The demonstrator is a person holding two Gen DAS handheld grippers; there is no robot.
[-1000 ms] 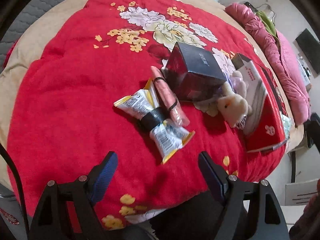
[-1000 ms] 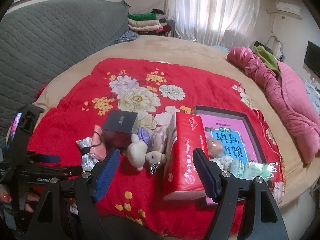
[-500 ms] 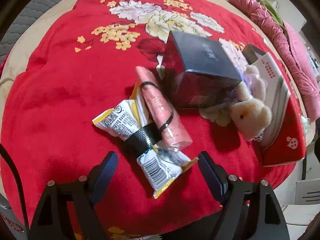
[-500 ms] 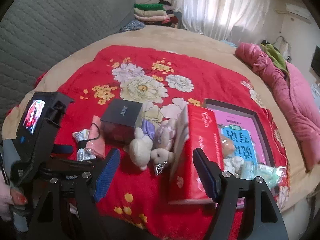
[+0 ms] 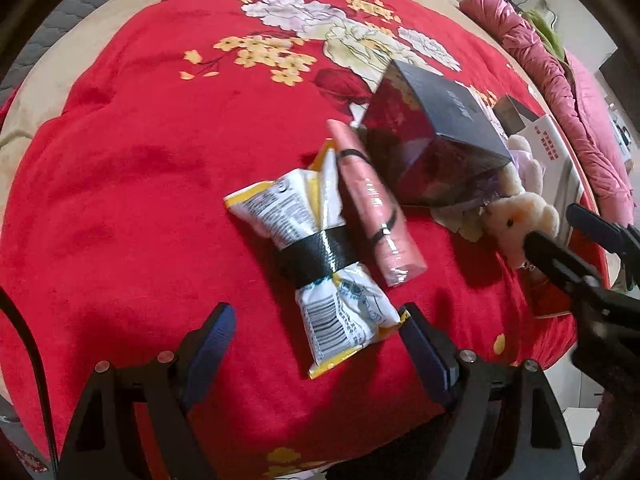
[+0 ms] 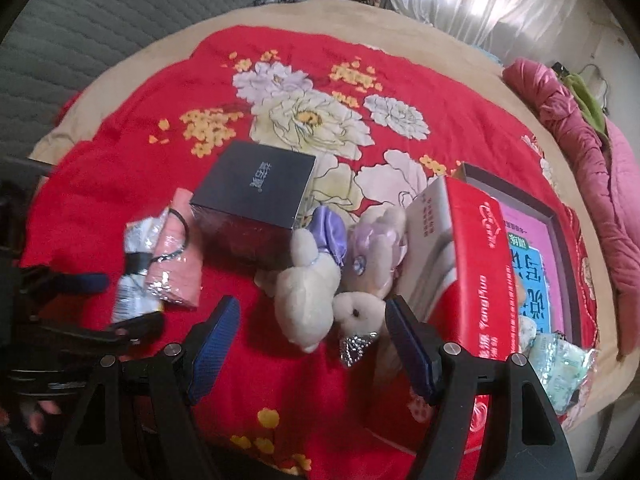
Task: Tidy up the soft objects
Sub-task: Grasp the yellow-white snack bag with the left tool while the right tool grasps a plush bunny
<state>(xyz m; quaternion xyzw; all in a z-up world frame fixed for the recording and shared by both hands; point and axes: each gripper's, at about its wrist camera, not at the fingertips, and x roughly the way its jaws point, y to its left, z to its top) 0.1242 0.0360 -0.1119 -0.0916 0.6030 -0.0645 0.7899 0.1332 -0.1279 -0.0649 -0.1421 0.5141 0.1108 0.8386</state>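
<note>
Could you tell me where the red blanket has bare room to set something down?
Free: the red floral blanket left of the white-and-yellow snack packet, and beyond the dark glossy box. Crowded: box, cream plush toys, red tissue pack.

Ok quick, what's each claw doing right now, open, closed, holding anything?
Left claw: open, empty, above the white and yellow snack packet.
Right claw: open, empty, above the cream plush toy.
</note>
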